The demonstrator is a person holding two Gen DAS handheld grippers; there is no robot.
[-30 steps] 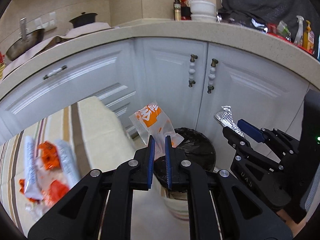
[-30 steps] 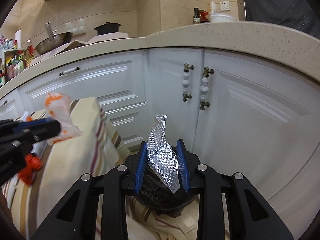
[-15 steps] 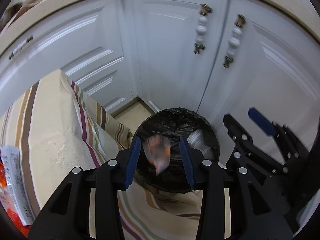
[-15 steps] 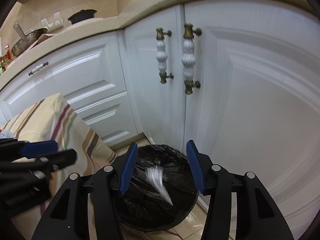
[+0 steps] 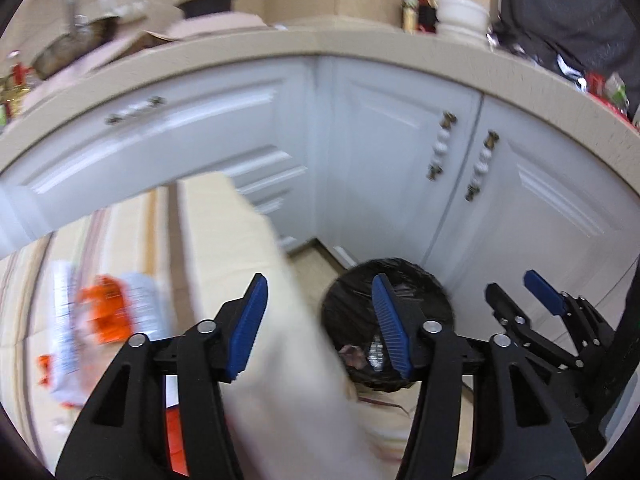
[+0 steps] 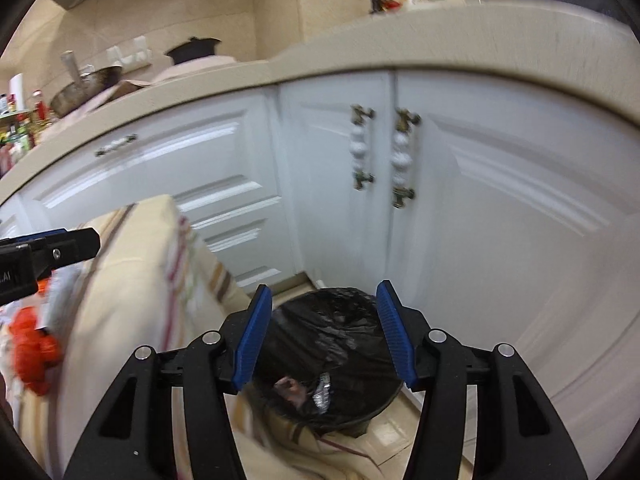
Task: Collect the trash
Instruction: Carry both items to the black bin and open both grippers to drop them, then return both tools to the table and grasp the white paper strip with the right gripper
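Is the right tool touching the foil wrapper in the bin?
Apart. The right wrist view shows the right tool open and empty, with the foil wrapper lying down inside the bin.

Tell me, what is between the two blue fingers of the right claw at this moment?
Nothing is held. In the right wrist view the right claw, its jaws just opened, frames only the black-lined trash bin below, with a silver foil wrapper lying inside.

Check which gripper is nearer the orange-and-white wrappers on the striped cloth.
Left. The left gripper hangs open just right of the orange-and-white wrappers; the right gripper is open over the black-lined round bin, farther right.
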